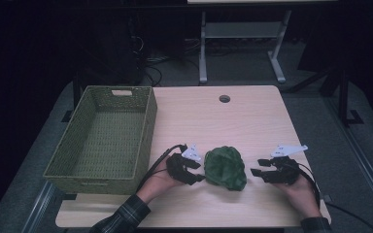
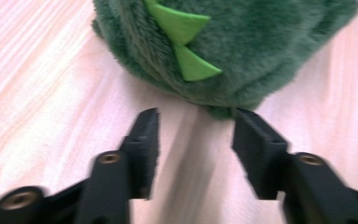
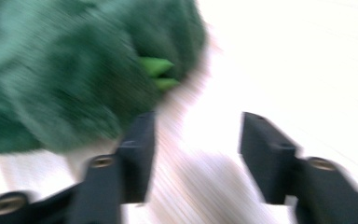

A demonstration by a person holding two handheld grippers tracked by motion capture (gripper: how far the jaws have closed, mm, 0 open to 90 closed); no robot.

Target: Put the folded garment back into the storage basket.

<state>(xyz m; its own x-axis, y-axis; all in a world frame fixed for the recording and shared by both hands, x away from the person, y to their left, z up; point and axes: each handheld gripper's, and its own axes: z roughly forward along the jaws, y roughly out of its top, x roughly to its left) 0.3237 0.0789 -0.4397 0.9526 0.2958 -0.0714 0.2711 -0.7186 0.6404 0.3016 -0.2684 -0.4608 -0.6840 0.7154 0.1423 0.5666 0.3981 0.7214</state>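
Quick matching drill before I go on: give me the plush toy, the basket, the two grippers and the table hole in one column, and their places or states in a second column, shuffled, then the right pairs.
Things:
1. green plush toy
2. woven basket
3. left gripper
4. right gripper
5. round hole in the table

Places or states:
A. empty, at the table's left side
B. jaws open, close against the toy's left side
C. lies on the table between the two grippers
D. near the far edge of the tabletop
E. jaws open, a gap away from the toy's right side

Pairs: 1-C, 2-A, 3-B, 4-E, 5-D
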